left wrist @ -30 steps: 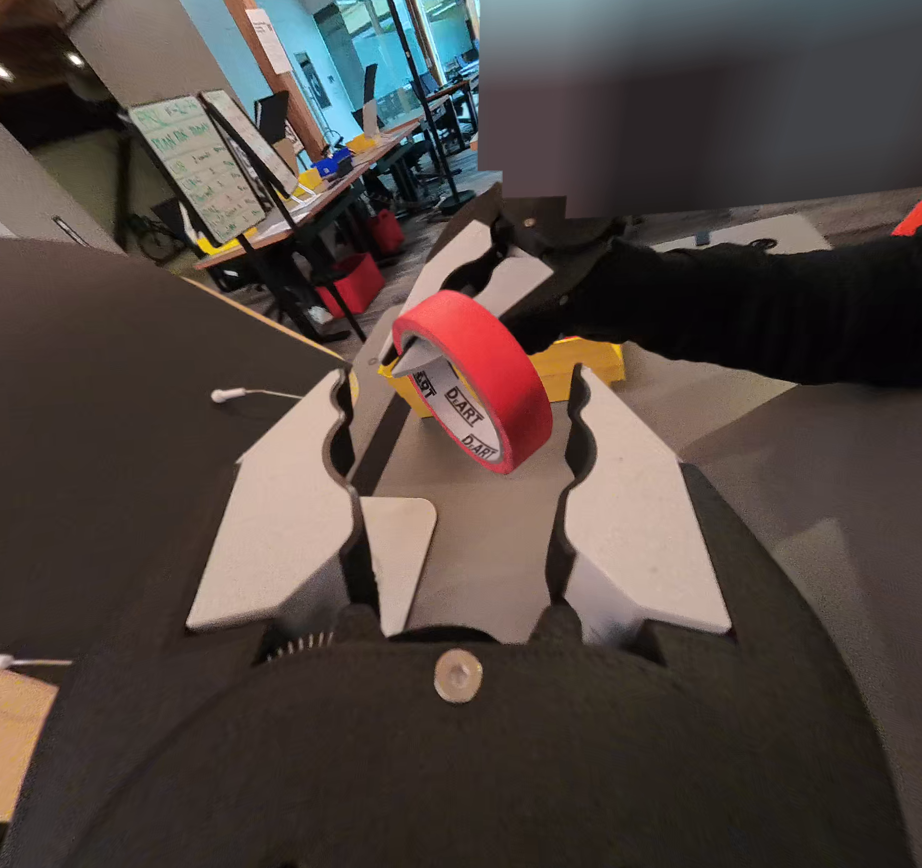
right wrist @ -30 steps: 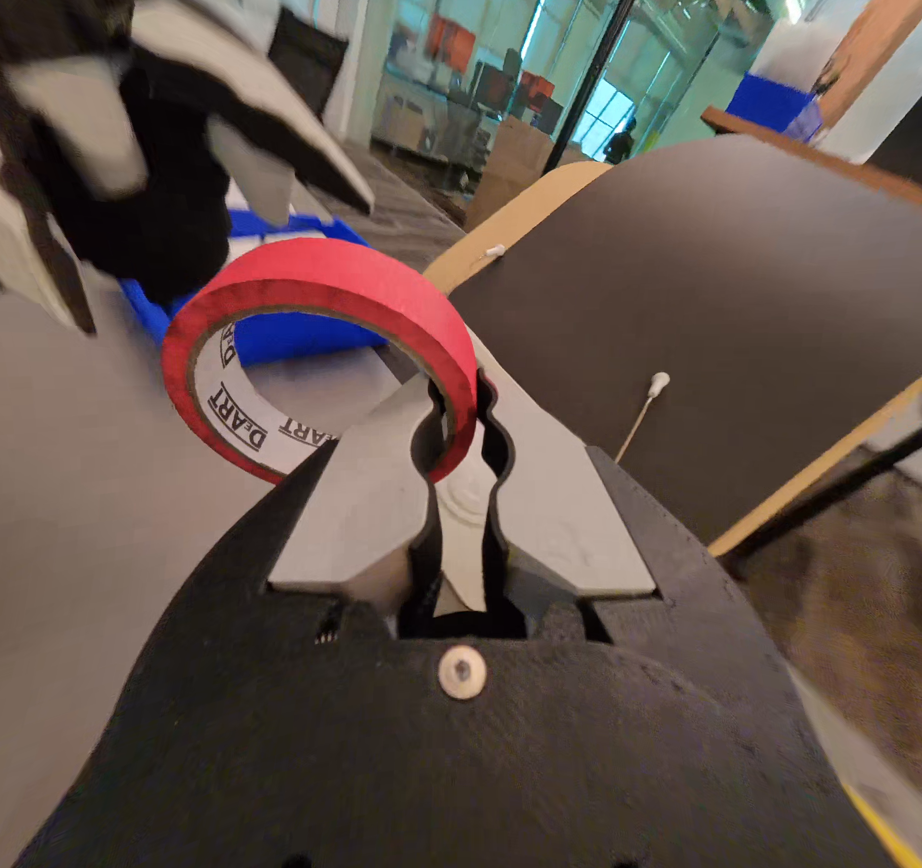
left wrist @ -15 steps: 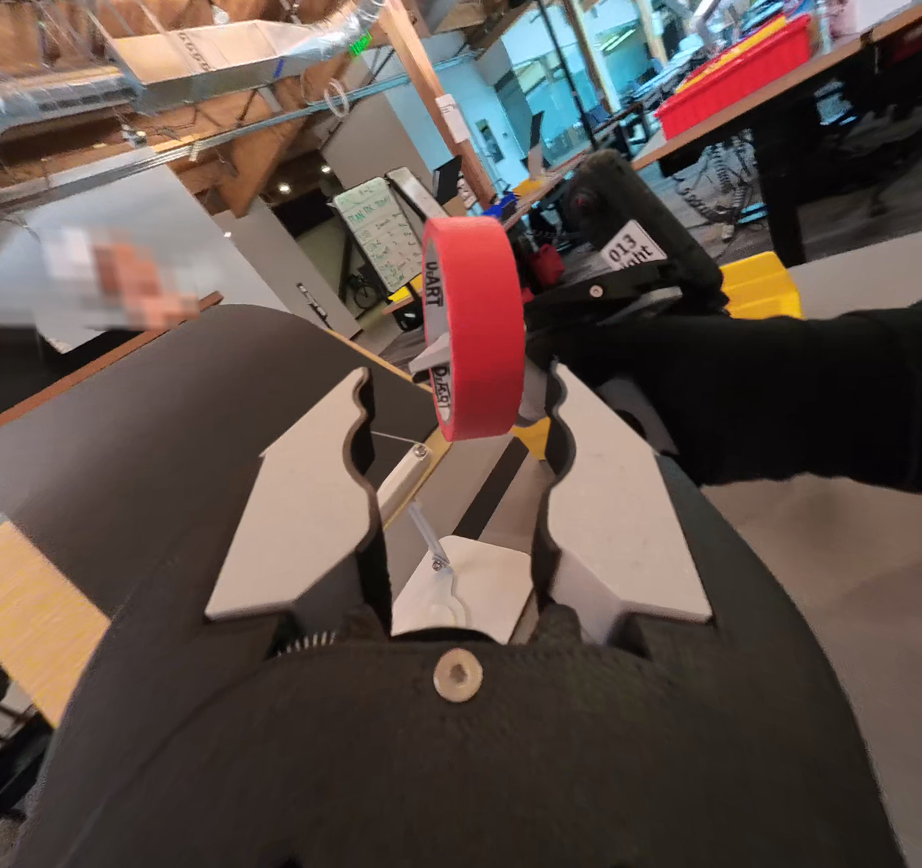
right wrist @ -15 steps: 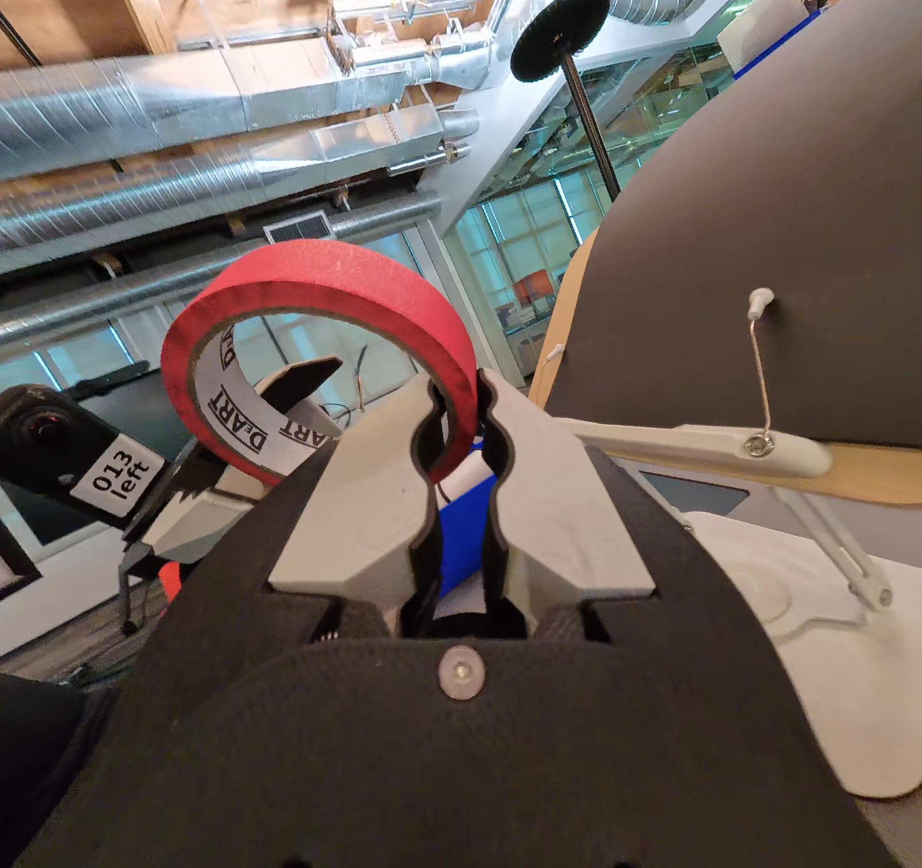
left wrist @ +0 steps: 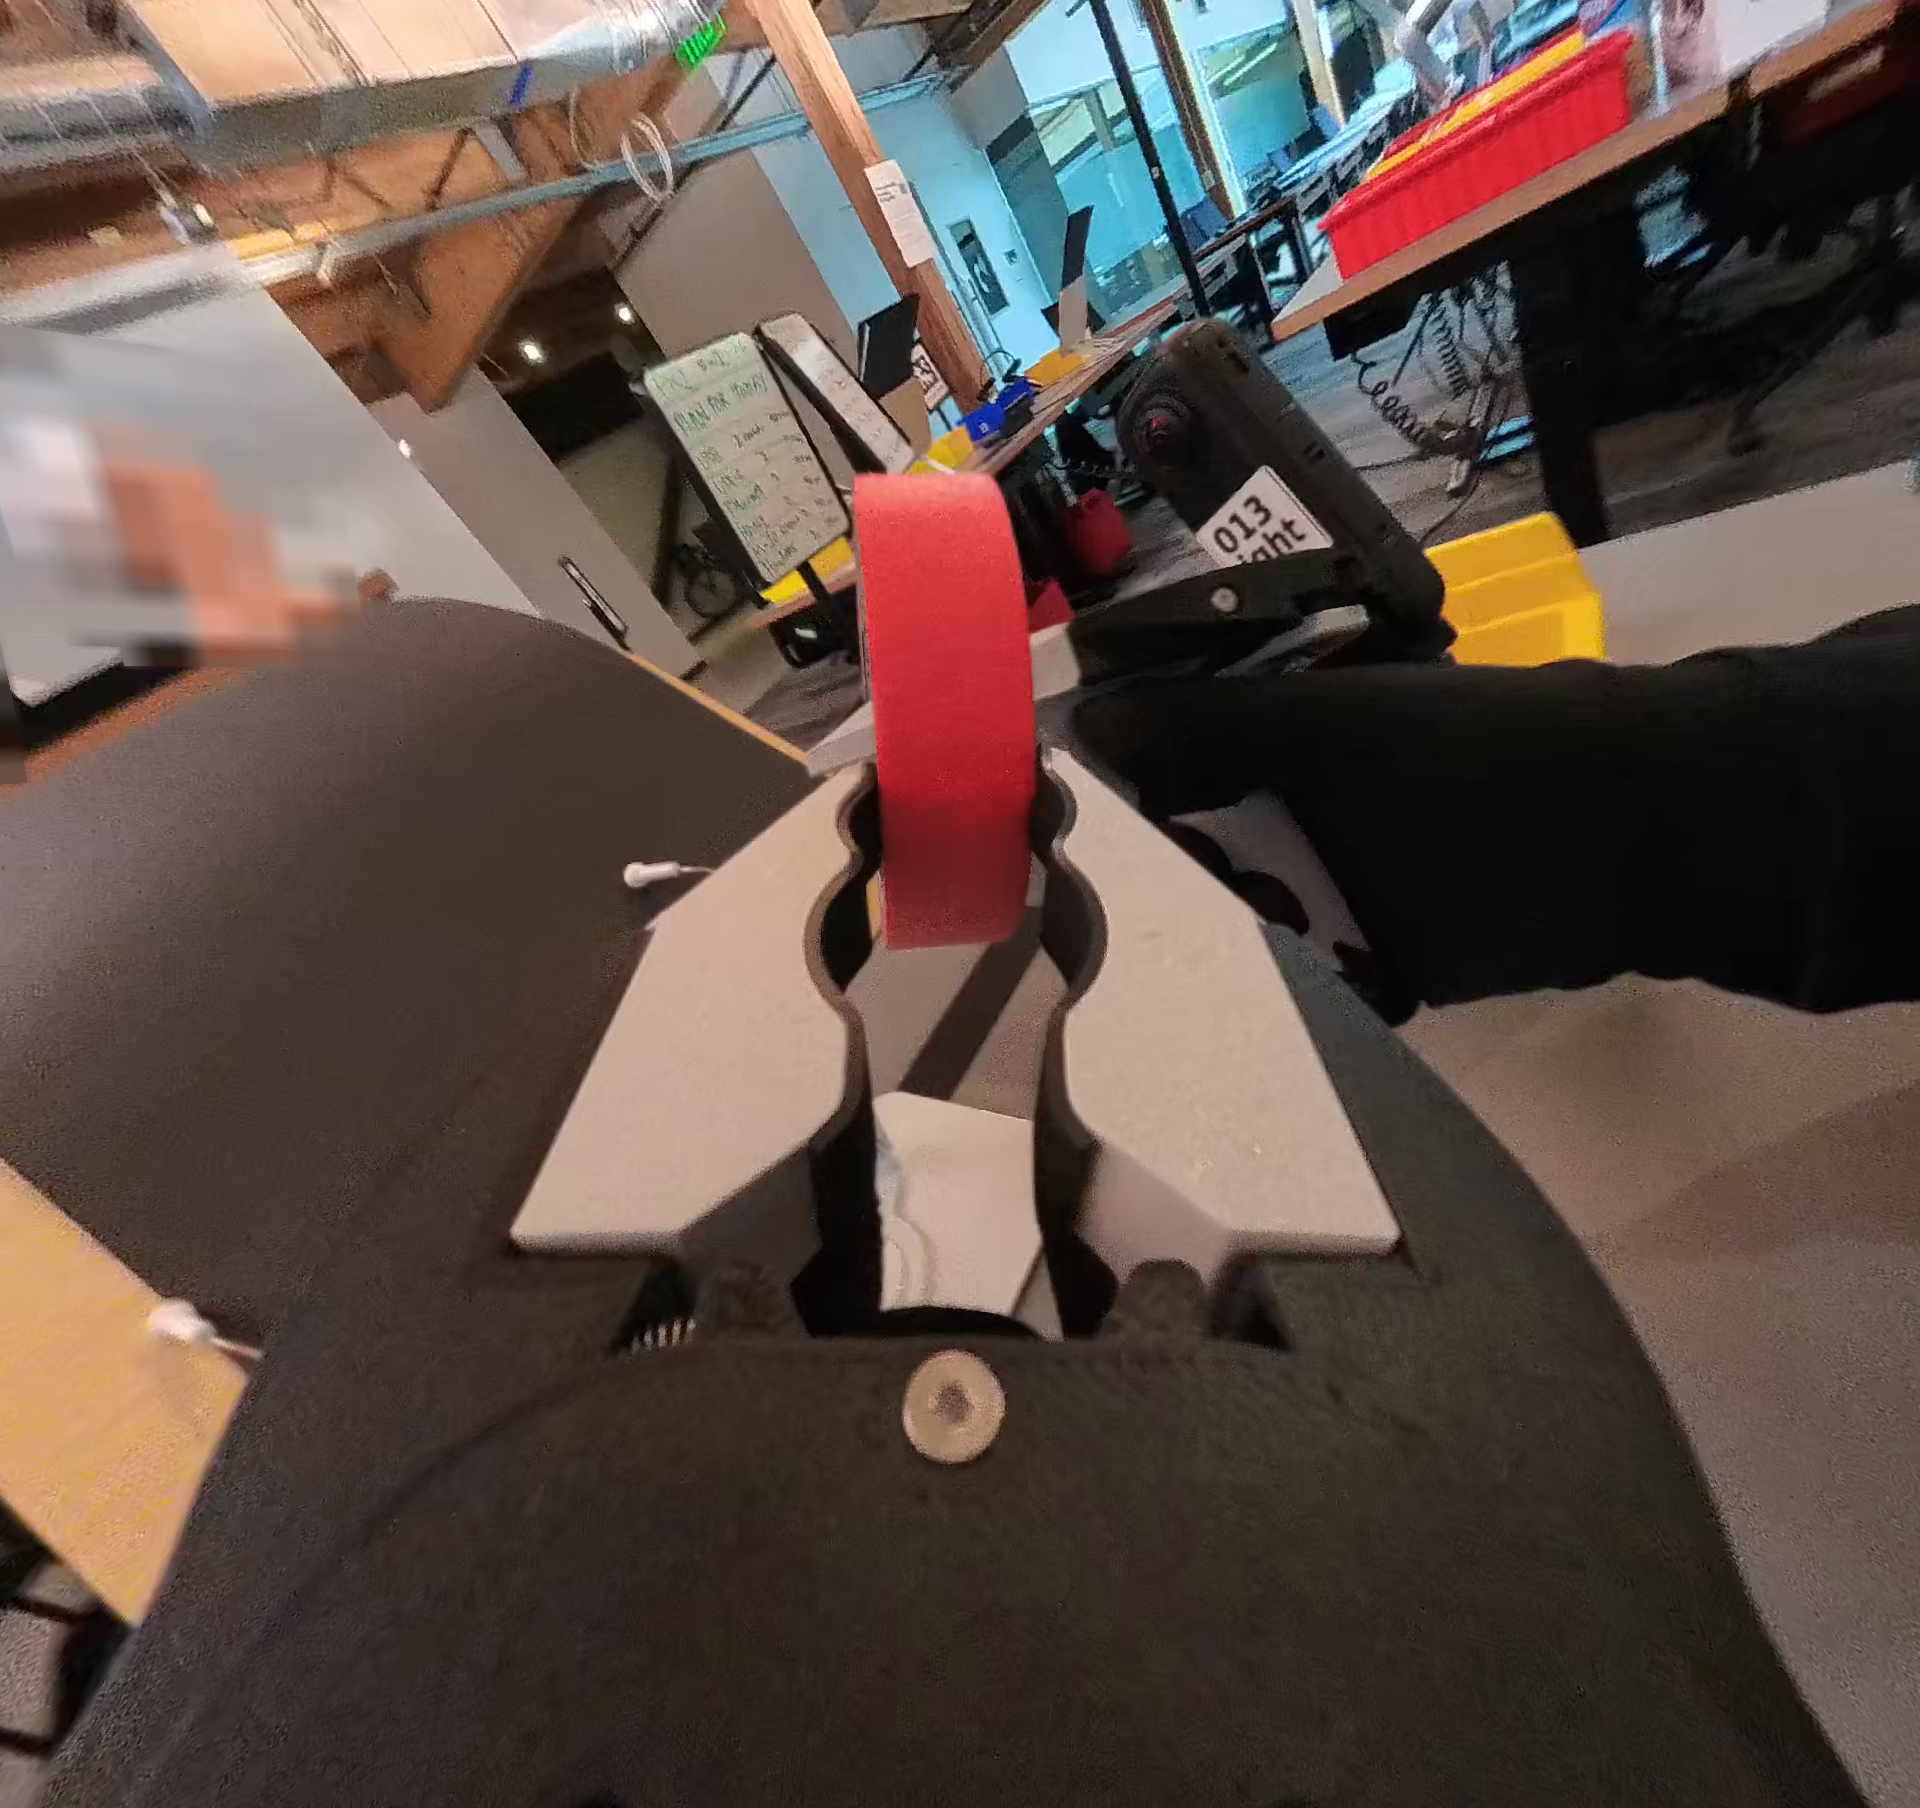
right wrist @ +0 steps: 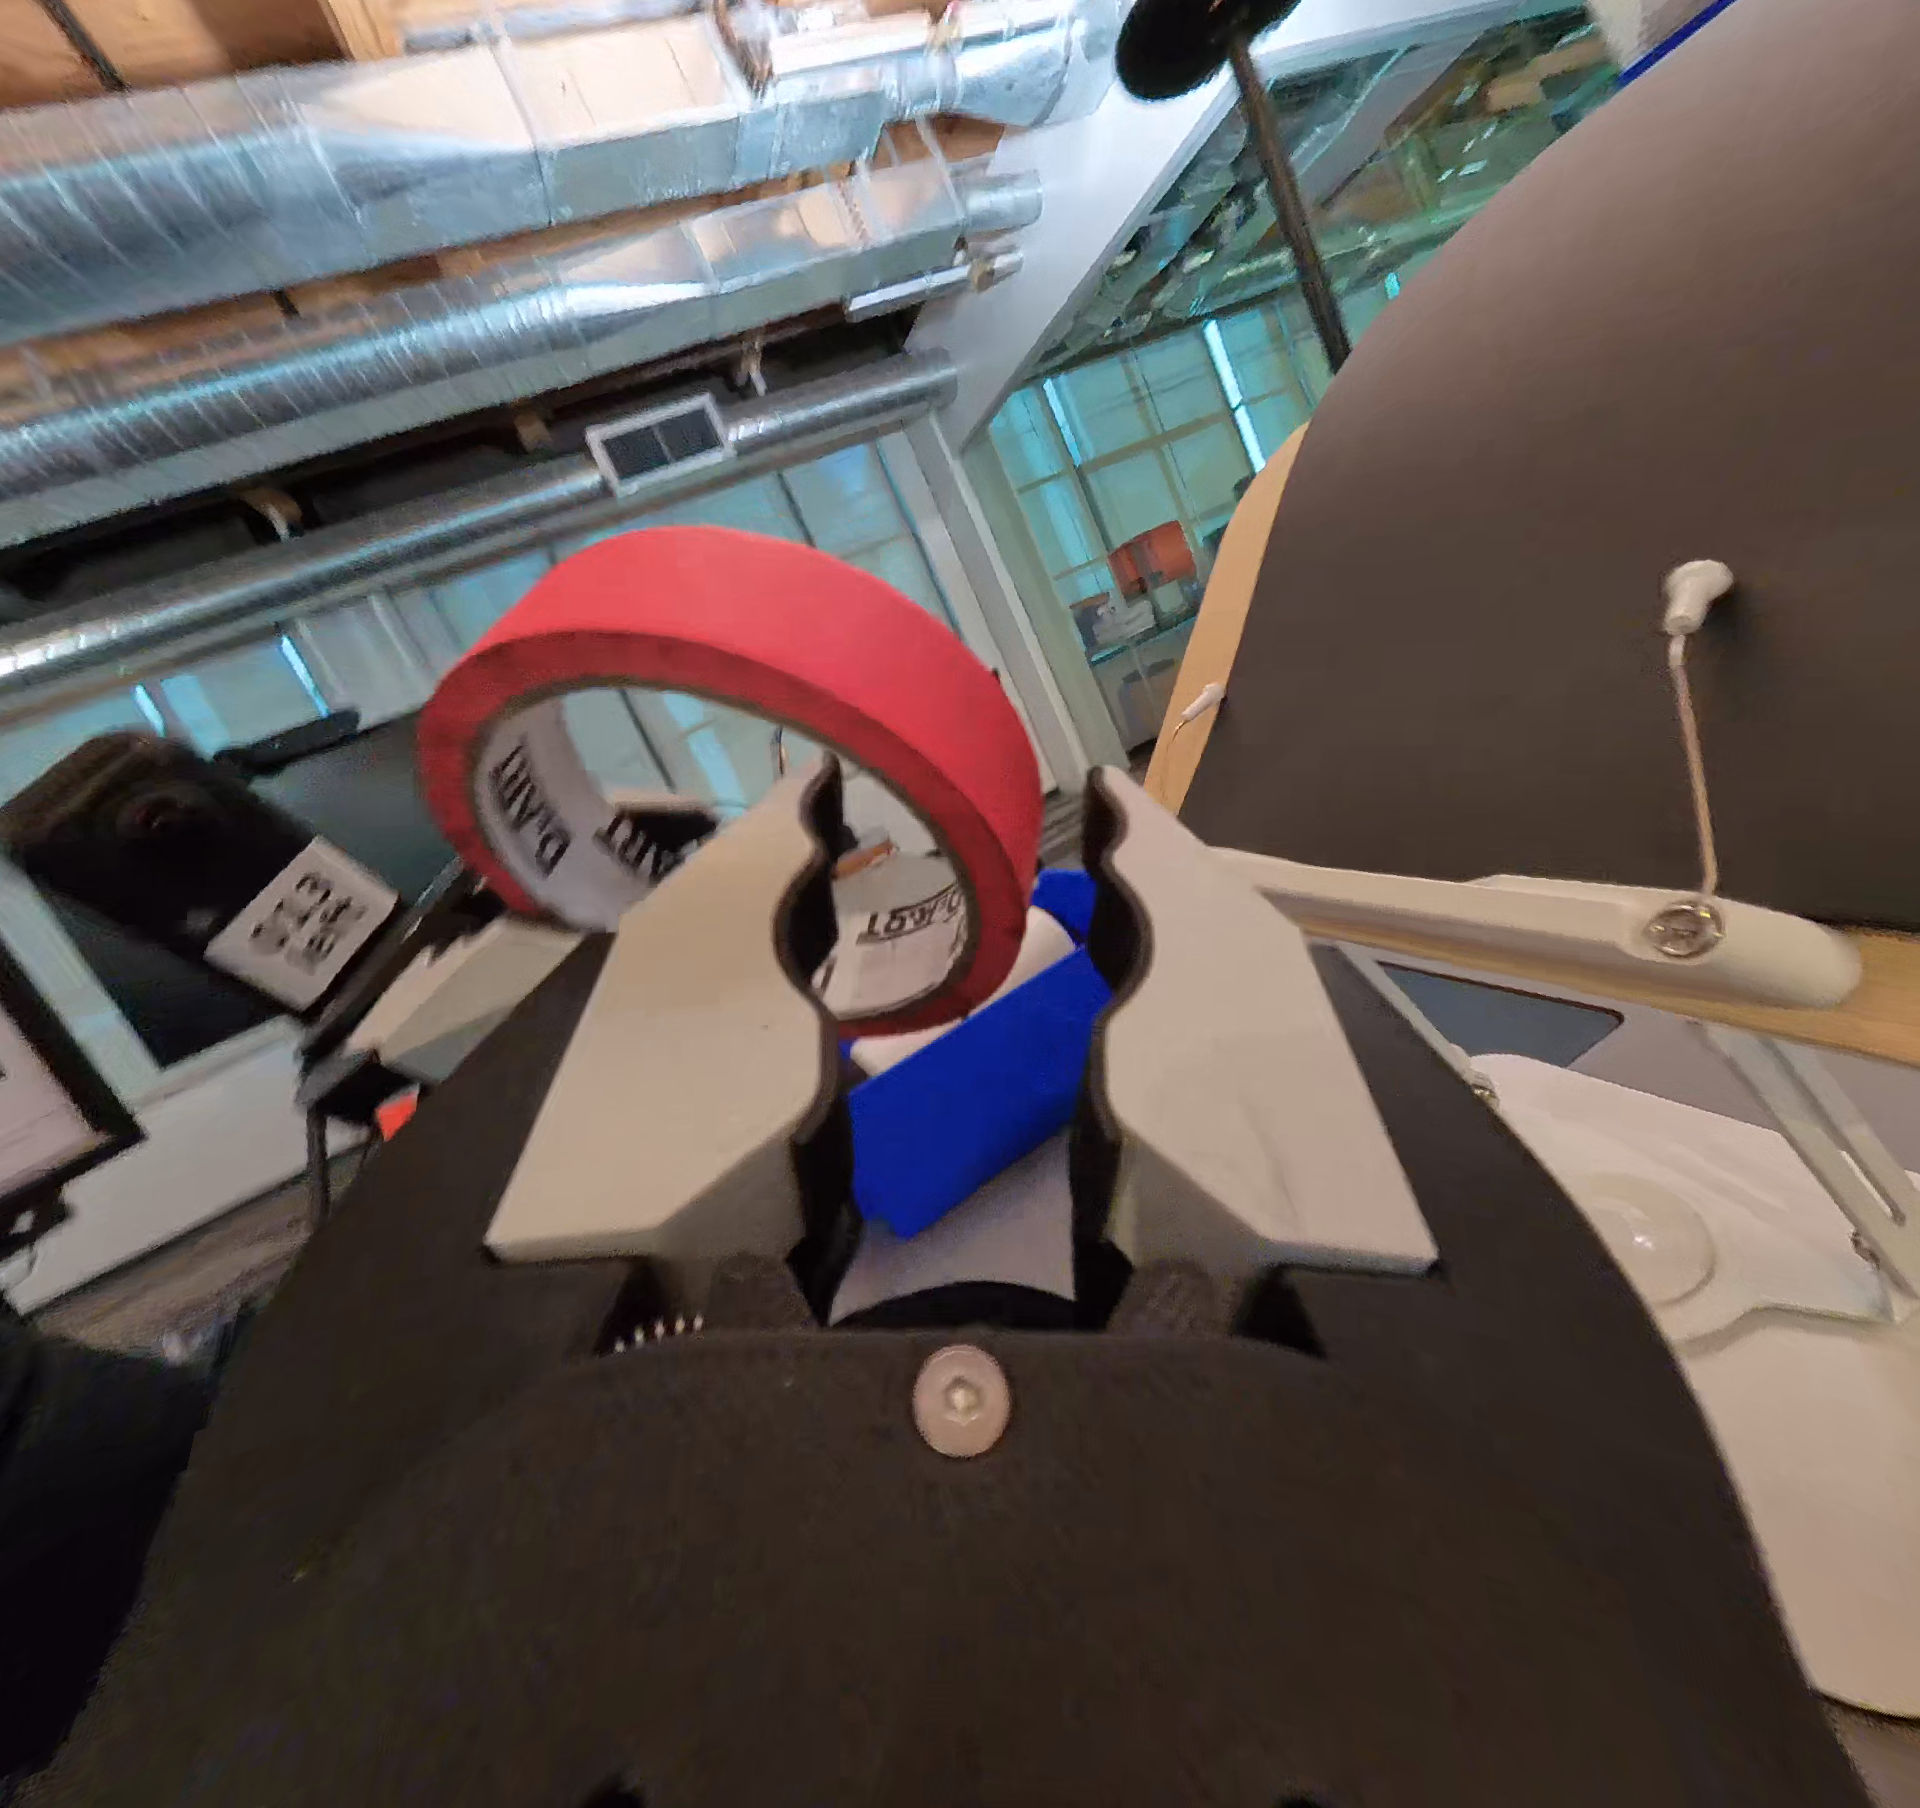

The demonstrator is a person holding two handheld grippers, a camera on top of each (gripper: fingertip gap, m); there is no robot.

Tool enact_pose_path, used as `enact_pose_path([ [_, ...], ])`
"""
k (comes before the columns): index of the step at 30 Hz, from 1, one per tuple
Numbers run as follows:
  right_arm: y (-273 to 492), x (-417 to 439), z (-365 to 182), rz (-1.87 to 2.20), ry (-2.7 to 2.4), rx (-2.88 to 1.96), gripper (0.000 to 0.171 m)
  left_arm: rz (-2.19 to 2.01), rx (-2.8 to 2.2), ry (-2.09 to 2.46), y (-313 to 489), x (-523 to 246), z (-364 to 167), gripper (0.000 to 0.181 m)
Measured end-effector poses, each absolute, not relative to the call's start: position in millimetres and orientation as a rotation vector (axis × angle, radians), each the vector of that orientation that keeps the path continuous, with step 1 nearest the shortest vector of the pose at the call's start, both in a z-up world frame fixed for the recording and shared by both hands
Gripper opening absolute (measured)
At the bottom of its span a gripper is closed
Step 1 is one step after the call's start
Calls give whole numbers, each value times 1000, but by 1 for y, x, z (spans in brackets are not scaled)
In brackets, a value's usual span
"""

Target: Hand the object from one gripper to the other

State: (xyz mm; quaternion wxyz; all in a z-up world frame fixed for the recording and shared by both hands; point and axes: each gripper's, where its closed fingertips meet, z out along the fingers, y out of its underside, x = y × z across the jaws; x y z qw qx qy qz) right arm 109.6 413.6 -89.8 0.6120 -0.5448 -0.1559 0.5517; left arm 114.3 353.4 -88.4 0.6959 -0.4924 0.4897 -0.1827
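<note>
A red roll of tape (left wrist: 951, 698) stands on edge between the tips of my left gripper (left wrist: 951, 823), which is shut on its two flat sides. In the right wrist view the roll (right wrist: 727, 615) hangs in the air just ahead. My right gripper (right wrist: 956, 802) is open, its jaws standing apart on either side of the roll's near rim without pressing it. The right gripper (left wrist: 1226, 605), held by a black-gloved hand (left wrist: 1507, 802), shows behind the roll in the left wrist view. The left gripper's body (right wrist: 208, 854) shows at the left of the right wrist view.
A dark rounded board (left wrist: 312, 875) stands to the left and shows again in the right wrist view (right wrist: 1610, 408). A white lamp-like arm on a white base (right wrist: 1558, 927) lies at the right. A blue bin (right wrist: 966, 1114) sits below the roll. A yellow bin (left wrist: 1507, 595) sits on the grey table.
My right gripper has opened and let go of the tape roll. My left gripper has closed on the roll's sides. The roll now faces the left camera edge-on.
</note>
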Motion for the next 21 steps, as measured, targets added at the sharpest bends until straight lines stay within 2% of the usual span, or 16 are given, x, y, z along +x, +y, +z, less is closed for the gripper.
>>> enact_pose_path([
  [6, 405, 102, -97, 987, -687, -1313, 71, -940, -1270, 894, 372, 71, -65, 26],
  [9, 394, 105, -91, 617, -902, -1200, 68, -1248, -1337, 755, 387, 45, -61, 26],
  [12, 375, 101, -94, -34, -1193, -960, 58, -1515, -1379, 646, 399, 23, -63, 26],
  [14, 371, 91, -109, -376, -1363, -855, 58, -1662, -1380, 592, 403, 13, -65, 26],
  [21, 372, 51, -144, -591, -1462, -770, 55, -1725, -1551, 605, 410, 26, -98, 26],
])
